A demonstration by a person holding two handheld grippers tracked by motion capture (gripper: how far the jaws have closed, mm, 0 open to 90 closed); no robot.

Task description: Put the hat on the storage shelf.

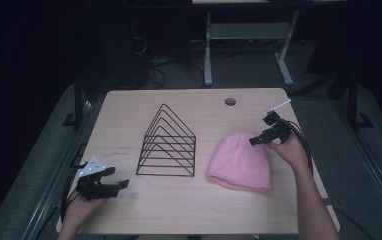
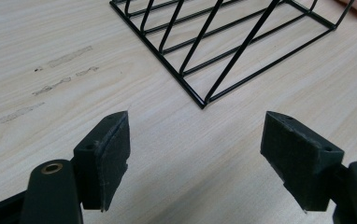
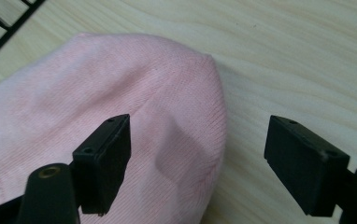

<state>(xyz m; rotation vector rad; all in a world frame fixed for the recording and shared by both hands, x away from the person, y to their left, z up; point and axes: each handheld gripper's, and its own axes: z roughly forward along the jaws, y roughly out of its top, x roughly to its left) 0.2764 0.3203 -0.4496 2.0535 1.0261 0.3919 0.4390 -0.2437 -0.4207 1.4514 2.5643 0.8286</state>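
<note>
pink beanie (image 1: 241, 162) is laid flat on the tabletop (image 1: 189, 200), just right of a black wire rack (image 1: 167, 144). right tool (image 1: 257, 141) is held spread at the beanie's far right edge, nothing pinched. left tool (image 1: 118, 178) is held spread near the tabletop's left corner, well apart from the rack.

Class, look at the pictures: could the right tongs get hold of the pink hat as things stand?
Probably yes. The right tongs are open at the edge of the pink hat, one jaw over the fabric, the other over bare table; nothing lies between.
</note>
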